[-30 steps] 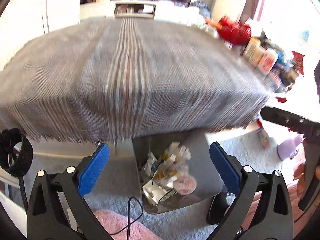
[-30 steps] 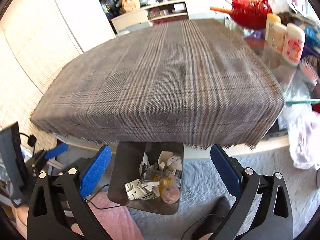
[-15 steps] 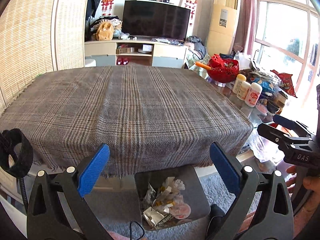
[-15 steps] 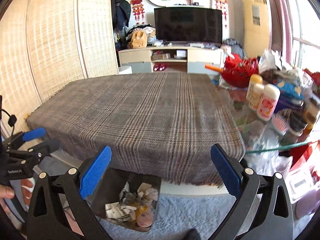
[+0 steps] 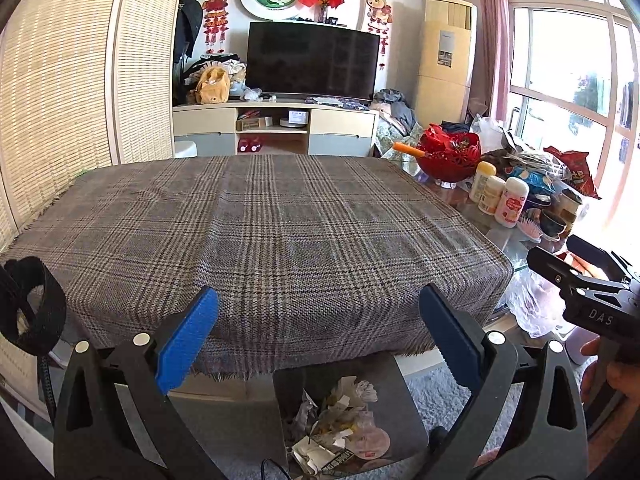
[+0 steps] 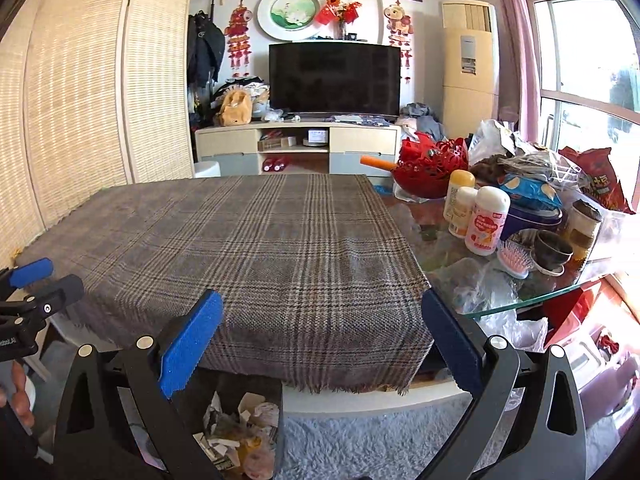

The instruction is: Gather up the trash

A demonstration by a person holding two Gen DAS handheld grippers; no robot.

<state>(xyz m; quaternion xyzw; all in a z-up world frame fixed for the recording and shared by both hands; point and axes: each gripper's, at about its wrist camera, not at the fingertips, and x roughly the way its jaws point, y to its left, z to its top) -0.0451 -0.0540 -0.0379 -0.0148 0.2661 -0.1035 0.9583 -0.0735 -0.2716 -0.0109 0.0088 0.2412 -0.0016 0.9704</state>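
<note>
A dark square trash bin (image 5: 396,384) (image 6: 264,396) stands on the grey rug below the table's near edge, holding crumpled paper and wrappers (image 5: 340,428) (image 6: 236,436). My left gripper (image 5: 318,334) hangs open above and in front of the bin, nothing between its blue pads. My right gripper (image 6: 322,338) is open and empty too, level with the table's front edge. Each gripper shows at the side of the other's view: the right one (image 5: 580,284), the left one (image 6: 32,284). The plaid cloth (image 5: 256,240) (image 6: 256,248) over the table carries no loose trash.
Right of the cloth, the glass tabletop (image 6: 520,296) is crowded: a red basket (image 6: 432,164), lotion bottles (image 6: 486,220), a pink hairbrush (image 6: 514,260), cups, snack bags. Plastic bags (image 5: 532,304) hang below it. A TV stand (image 5: 276,128) and folding screen (image 6: 80,120) stand behind.
Both grippers have risen and tilted up from looking down into the bin to facing level across the table and room. Both stayed open and empty.
</note>
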